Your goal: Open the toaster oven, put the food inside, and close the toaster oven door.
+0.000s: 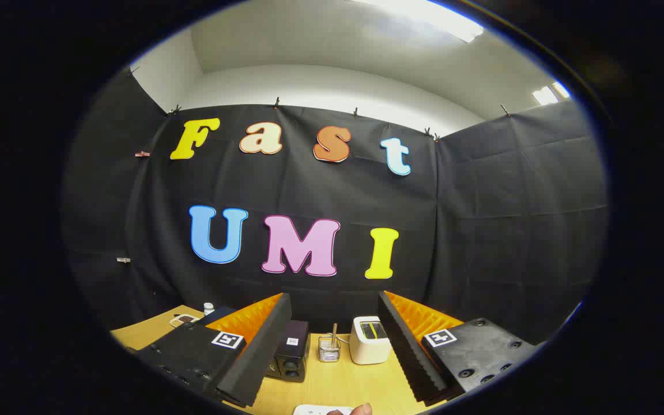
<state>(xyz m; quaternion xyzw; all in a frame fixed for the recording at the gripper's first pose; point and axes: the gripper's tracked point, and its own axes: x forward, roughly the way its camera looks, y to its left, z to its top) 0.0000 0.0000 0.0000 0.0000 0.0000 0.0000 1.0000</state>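
Gripper (335, 346) fingers are held wide apart, nothing gripped. Black toaster oven (291, 357) sits just ahead on the table (332, 386), door apparently shut. Handle could be missed; white toaster (369, 340) nearby could be knocked.

A white toaster (370, 340) beside a wire holder (328, 349).

On the light wooden table (332, 380), between the spread gripper (332, 346) fingers, stand in a row a black box-shaped toaster oven (293, 353), a small wire holder (329, 349) and a white toaster (369, 340)
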